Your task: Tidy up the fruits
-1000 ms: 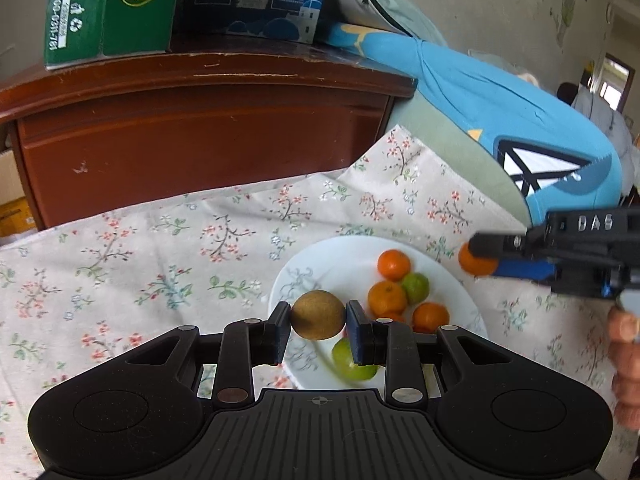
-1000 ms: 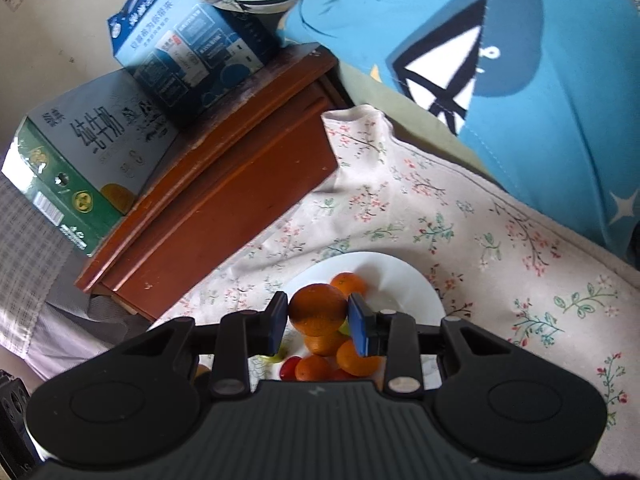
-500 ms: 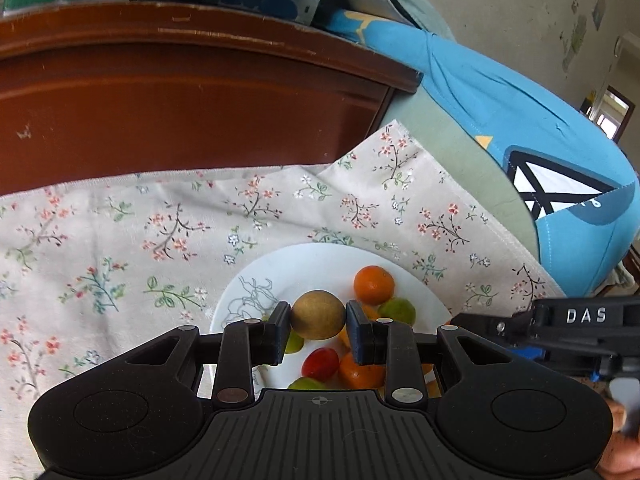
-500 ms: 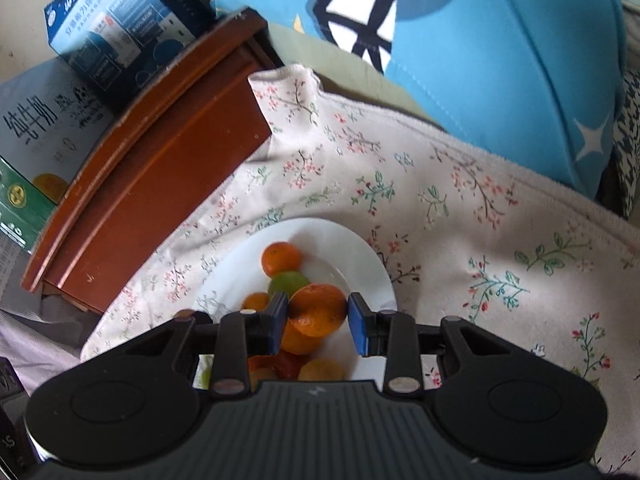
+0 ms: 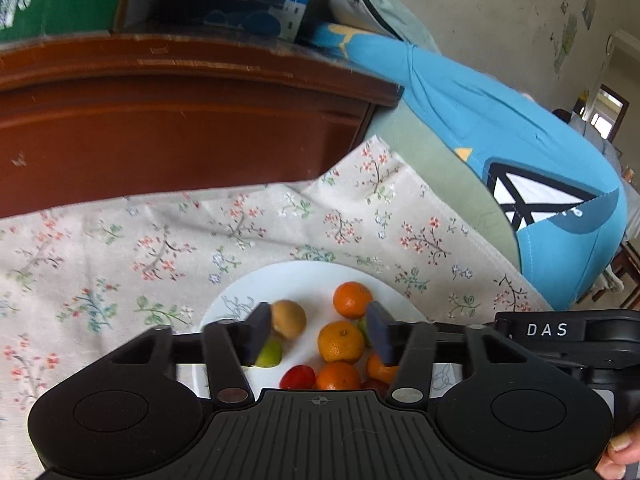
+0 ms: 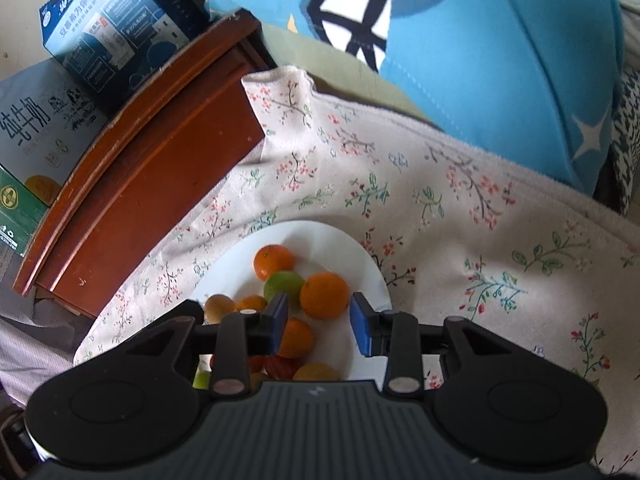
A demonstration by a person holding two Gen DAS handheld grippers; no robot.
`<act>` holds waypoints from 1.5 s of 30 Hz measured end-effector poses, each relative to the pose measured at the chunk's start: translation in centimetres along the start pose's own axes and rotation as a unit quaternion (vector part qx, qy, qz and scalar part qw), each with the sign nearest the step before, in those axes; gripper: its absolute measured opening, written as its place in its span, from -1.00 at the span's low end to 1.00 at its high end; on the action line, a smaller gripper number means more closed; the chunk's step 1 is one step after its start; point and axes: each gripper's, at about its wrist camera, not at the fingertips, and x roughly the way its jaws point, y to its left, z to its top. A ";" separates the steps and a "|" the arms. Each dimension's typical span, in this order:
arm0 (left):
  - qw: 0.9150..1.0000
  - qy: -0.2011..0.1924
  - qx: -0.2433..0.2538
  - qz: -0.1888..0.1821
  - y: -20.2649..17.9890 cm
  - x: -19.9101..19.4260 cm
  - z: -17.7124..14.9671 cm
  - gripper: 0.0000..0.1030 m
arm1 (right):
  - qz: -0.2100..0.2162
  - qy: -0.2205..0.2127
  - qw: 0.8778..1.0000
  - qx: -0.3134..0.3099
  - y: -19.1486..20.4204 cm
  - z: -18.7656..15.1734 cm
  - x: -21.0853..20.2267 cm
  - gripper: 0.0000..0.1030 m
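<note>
Floral cloth (image 5: 120, 248) carries the white plate (image 5: 296, 280), above which both claws are opening, left claw (image 5: 318, 334) seemingly off the brown fruit (image 5: 289, 318), right claw (image 6: 319, 320) around an orange (image 6: 324, 294).

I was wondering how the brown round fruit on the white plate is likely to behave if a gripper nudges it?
The brown fruit looks nearly spherical, so it would probably roll. It lies on the smooth white plate, which likely offers little friction. The green fruit close beside it might stop it on that side.

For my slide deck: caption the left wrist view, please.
Left gripper opening above a white plate, brown fruit released among oranges.
</note>
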 end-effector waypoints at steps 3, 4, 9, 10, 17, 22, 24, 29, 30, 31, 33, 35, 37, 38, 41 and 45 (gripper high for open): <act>1.000 0.006 0.006 0.010 -0.6 -1.3 0.3 0.23 | 0.001 -0.006 1.000 -0.011 0.5 0.0 -0.6 -0.30; 1.000 0.006 0.013 0.013 -0.8 -1.8 0.4 0.24 | 0.002 -0.007 1.000 -0.016 0.7 0.1 -0.8 -0.29; 0.999 0.007 0.028 0.042 -1.4 -4.7 0.3 0.49 | 0.007 -0.010 0.999 -0.048 2.4 -0.2 -2.3 -0.19; 0.999 0.009 0.029 0.044 -1.4 -5.3 0.2 0.50 | 0.008 -0.012 0.998 -0.055 2.8 -0.4 -2.7 -0.19; 0.996 0.016 0.051 0.069 -2.1 -9.3 -0.3 0.71 | 0.005 -0.034 0.996 -0.081 3.9 -1.2 -6.2 0.09; 0.994 0.027 0.058 0.088 -2.4 -11.4 -0.7 0.83 | -0.011 -0.040 0.996 -0.082 3.4 -2.1 -8.5 0.35; 0.994 0.033 0.056 0.093 -2.4 -11.9 -0.9 0.86 | -0.015 -0.039 0.996 -0.081 3.2 -2.5 -9.3 0.44; 0.994 0.037 0.037 0.093 -2.1 -12.1 -1.2 0.87 | -0.029 -0.037 0.996 -0.076 2.6 -3.4 -10.5 0.55; 0.994 0.040 0.036 0.097 -2.1 -12.0 -1.4 0.87 | -0.032 -0.037 0.996 -0.077 2.6 -3.6 -10.6 0.61; 0.993 0.045 0.035 0.102 -2.0 -11.8 -1.5 0.87 | -0.037 -0.036 0.996 -0.079 2.7 -3.7 -10.5 0.63; 0.992 0.056 0.031 0.107 -2.0 -11.3 -1.7 0.87 | -0.049 -0.036 0.995 -0.085 2.8 -3.8 -10.3 0.66; 0.992 0.065 0.029 0.109 -1.9 -10.9 -1.9 0.87 | -0.060 -0.037 0.993 -0.090 3.0 -4.0 -10.1 0.66; 0.991 0.071 0.030 0.114 -1.9 -10.6 -2.0 0.87 | -0.066 -0.036 0.993 -0.095 3.3 -4.1 -9.8 0.67; 0.990 0.073 0.031 0.116 -1.9 -10.5 -2.0 0.87 | -0.067 -0.035 0.992 -0.098 3.4 -4.2 -9.7 0.70; 0.989 0.078 0.031 0.123 -1.7 -10.2 -2.2 0.87 | -0.074 -0.031 0.990 -0.112 3.9 -4.6 -9.4 0.80; 0.985 0.083 0.036 0.144 -1.4 -9.6 -2.2 0.87 | -0.108 -0.021 0.985 -0.130 4.4 -5.1 -8.7 0.84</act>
